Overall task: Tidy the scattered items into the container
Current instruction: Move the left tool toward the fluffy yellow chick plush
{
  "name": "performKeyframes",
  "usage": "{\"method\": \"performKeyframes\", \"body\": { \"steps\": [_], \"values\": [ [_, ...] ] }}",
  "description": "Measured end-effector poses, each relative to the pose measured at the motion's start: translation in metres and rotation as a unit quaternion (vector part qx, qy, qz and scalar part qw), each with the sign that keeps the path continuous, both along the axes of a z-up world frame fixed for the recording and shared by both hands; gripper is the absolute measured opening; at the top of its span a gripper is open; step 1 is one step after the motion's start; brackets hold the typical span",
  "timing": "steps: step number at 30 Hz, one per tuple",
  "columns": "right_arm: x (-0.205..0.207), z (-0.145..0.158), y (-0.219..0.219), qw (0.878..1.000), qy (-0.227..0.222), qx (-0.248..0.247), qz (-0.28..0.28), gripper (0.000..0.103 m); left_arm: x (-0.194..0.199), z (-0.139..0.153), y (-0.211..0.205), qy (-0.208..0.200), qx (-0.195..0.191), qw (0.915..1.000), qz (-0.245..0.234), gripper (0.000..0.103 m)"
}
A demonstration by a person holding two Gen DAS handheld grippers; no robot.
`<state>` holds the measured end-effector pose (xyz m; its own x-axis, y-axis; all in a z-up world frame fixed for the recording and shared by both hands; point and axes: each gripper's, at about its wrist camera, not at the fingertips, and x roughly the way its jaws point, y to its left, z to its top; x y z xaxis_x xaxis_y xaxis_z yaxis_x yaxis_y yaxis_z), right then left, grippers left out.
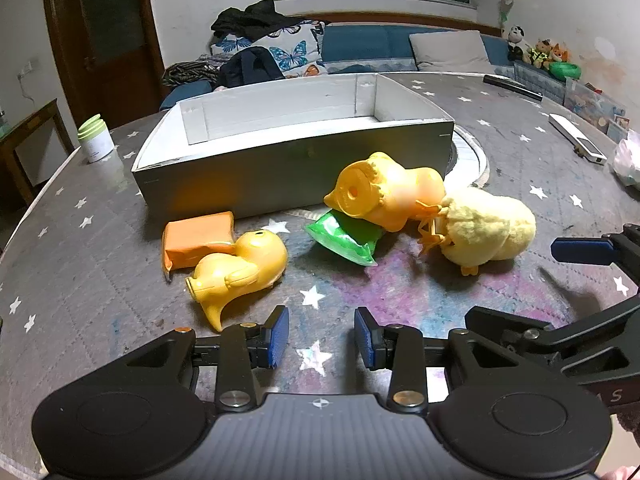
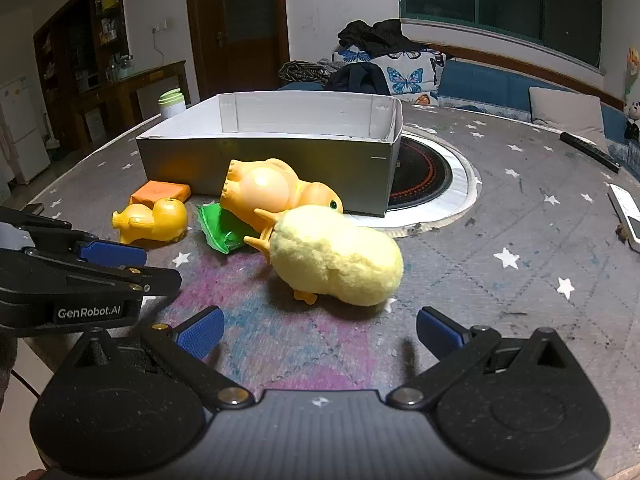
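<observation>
A grey open box [image 1: 292, 160] [image 2: 280, 152] stands on the star-patterned table. In front of it lie an orange packet [image 1: 196, 240] [image 2: 160, 192], a small yellow plastic duck [image 1: 240, 268] [image 2: 154, 220], a green packet [image 1: 344, 238] [image 2: 220, 228], a large yellow rubber duck [image 1: 384, 192] [image 2: 272, 192] resting on the green packet, and a fluffy yellow chick [image 1: 488, 228] [image 2: 336, 256]. My left gripper [image 1: 322, 338] is open and empty, just short of the small duck and green packet. My right gripper [image 2: 320, 334] is open wide and empty, just short of the fluffy chick.
A white jar with green lid [image 1: 95, 140] [image 2: 172, 103] stands left of the box. A round cooktop [image 2: 428, 172] is set in the table right of the box. A white remote [image 1: 576, 138] [image 2: 628, 216] and a black stick [image 1: 512, 86] lie at the right.
</observation>
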<state>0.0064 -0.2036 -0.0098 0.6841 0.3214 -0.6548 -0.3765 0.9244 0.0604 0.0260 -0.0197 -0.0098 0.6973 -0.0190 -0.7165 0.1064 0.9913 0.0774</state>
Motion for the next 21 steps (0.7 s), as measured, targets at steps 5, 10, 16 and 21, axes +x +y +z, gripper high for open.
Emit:
{"method": "performKeyframes", "body": {
  "steps": [5, 10, 16, 21],
  "values": [
    [0.003, -0.001, 0.000, 1.000, 0.003, 0.002, 0.000, 0.103, 0.003, -0.001, -0.001, 0.003, 0.000, 1.0000, -0.003, 0.039],
    [0.006, -0.002, 0.001, 1.000, 0.006, 0.002, 0.002, 0.103, 0.006, -0.001, -0.002, 0.007, 0.001, 1.0000, -0.006, 0.039],
    [0.010, -0.003, 0.002, 1.000, 0.010, 0.000, 0.002, 0.103, 0.009, 0.000, -0.002, 0.009, 0.000, 0.9999, -0.010, 0.039],
    [0.014, -0.003, 0.002, 1.000, 0.012, 0.000, 0.003, 0.103, 0.013, 0.003, -0.002, 0.007, -0.003, 0.9999, -0.013, 0.038]
  ]
}}
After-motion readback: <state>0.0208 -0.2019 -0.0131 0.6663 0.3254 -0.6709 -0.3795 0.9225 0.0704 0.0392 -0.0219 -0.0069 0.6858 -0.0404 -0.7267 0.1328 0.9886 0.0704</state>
